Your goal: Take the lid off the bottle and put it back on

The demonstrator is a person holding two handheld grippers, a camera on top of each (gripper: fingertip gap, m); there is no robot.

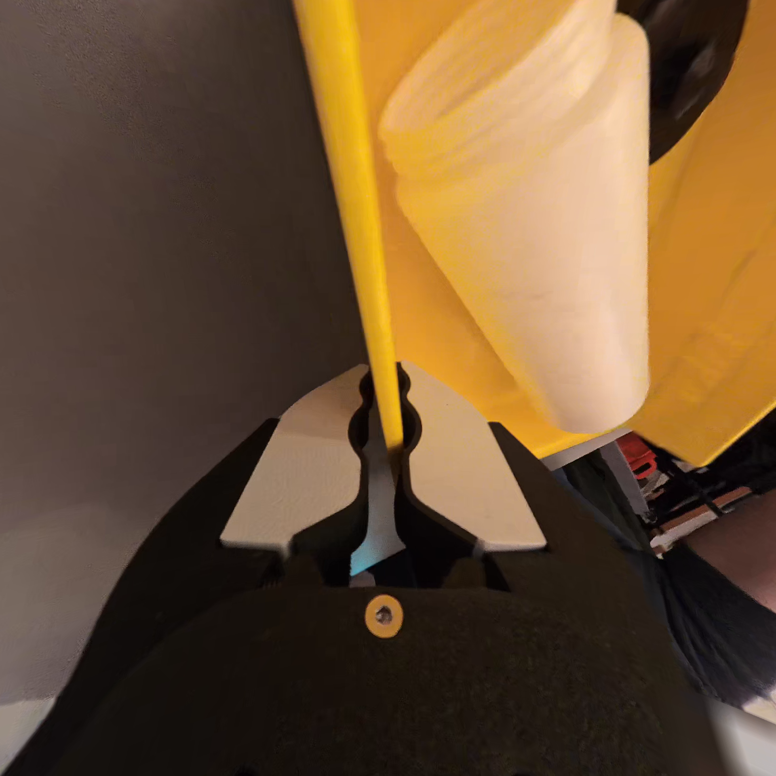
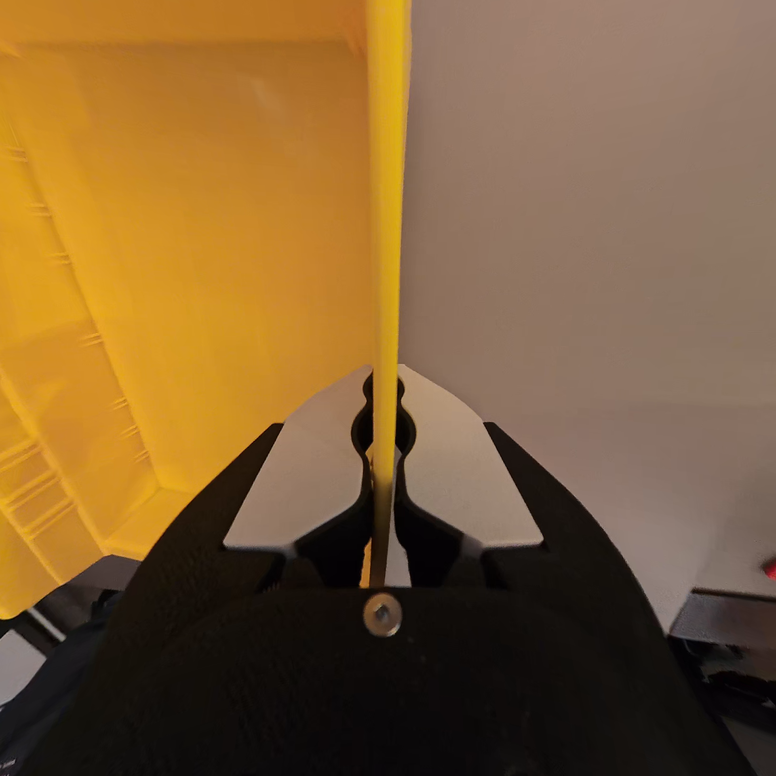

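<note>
Up and right of the left gripper's fingers: white bottle inside a yellow bin.

Bottle [image 1: 546, 235] lies tilted within the bin [image 1: 693, 294], blurred; its threaded neck end points up-left, close to the bin's rim, base toward lower right. Whether a lid sits on it cannot be told. It is apart from the fingers, beyond and right of their tips. Left gripper [image 1: 384, 371] is pinched narrow on the bin's thin yellow wall edge, which runs up from between the fingers [image 1: 319, 457]. Right wrist view: right gripper [image 2: 384, 371] likewise clamped narrow on a yellow wall edge of the bin [image 2: 189, 252], its ribbed inner side spreading left; no bottle seen there. Plain pale wall [image 2: 588, 210] behind. Dark round opening [image 1: 688, 63] at bin's top right in left view.
</note>
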